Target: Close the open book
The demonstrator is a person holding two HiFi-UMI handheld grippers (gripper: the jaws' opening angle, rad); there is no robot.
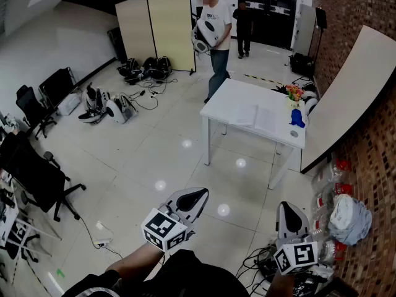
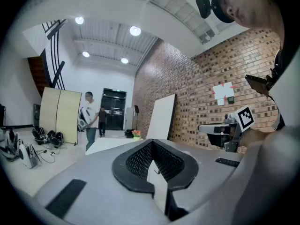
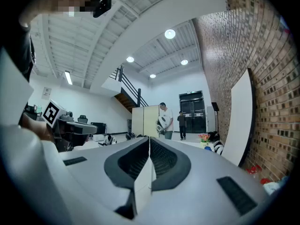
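Observation:
The open book (image 1: 257,117) lies flat on a white table (image 1: 230,96) far ahead across the room, its pale pages facing up. Both grippers are held low, near my body and well short of the table. The left gripper (image 1: 197,193) points toward the table with its jaws together and nothing between them. My right gripper (image 1: 289,206) is shut and empty too. In the left gripper view the jaws (image 2: 152,142) meet at the tip, with the table (image 2: 112,144) small beyond them. The right gripper view shows its jaws (image 3: 149,137) closed.
Flowers (image 1: 294,93) and a blue object (image 1: 297,117) stand at the table's right end. A person (image 1: 213,23) carrying a white object stands behind the table, another (image 1: 244,17) farther back. Office chairs (image 1: 37,172) stand left. Cables (image 1: 266,262) and bottles (image 1: 337,190) lie by the brick wall.

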